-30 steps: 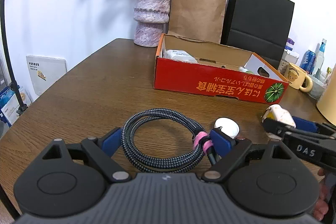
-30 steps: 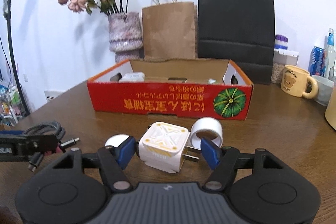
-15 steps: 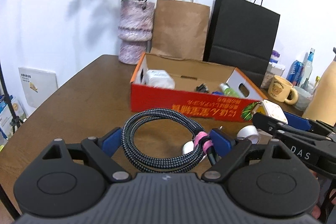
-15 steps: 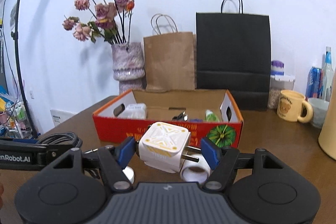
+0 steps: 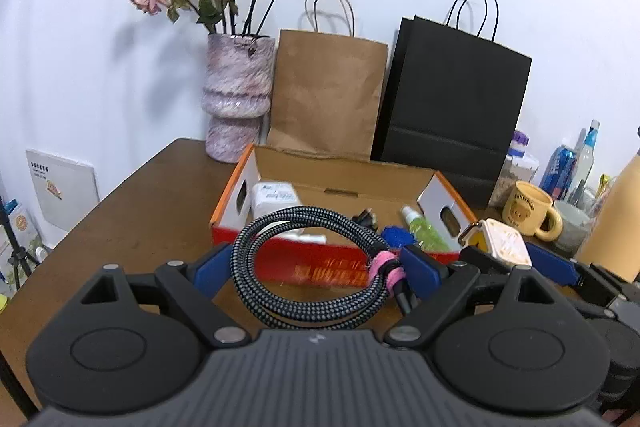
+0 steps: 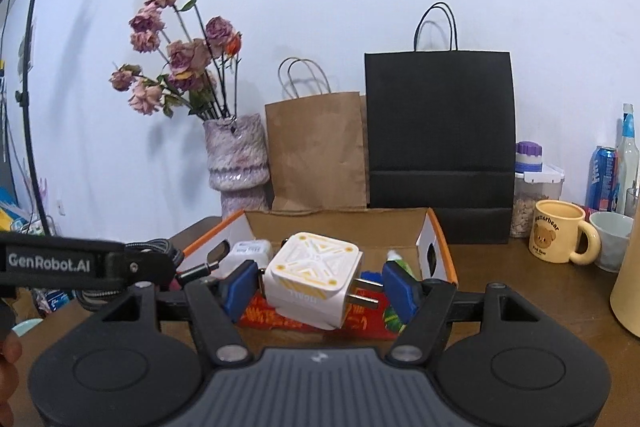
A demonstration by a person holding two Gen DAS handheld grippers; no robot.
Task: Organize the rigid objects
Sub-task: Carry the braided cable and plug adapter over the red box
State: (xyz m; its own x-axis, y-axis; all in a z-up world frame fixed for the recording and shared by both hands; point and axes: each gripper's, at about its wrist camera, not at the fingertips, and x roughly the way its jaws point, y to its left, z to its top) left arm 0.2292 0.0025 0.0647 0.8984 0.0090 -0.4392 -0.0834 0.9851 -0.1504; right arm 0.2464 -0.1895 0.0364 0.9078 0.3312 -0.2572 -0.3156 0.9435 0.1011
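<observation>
My left gripper (image 5: 318,267) is shut on a coiled braided black-and-white cable (image 5: 304,311) bound with pink ties, held in the air just before the red cardboard box (image 5: 340,269). My right gripper (image 6: 319,286) is shut on a white cube plug charger (image 6: 312,279) with yellow markings, its prongs pointing right. It hangs at the box's (image 6: 438,247) front wall. In the left wrist view the charger (image 5: 502,241) shows at the right. Inside the box lie a white adapter (image 5: 274,197), a green bottle (image 5: 424,227), a blue piece and a black plug.
Behind the box stand a mottled vase of dried roses (image 5: 238,107), a brown paper bag (image 5: 328,99) and a black paper bag (image 5: 452,107). A yellow bear mug (image 6: 558,237), a bowl, cans, bottles and a tan jug (image 6: 628,291) crowd the right of the brown table (image 5: 140,211).
Both grippers have risen with their loads and come closer to the box, so I now look over its front wall. The white tape roll on the table has dropped out of view.
</observation>
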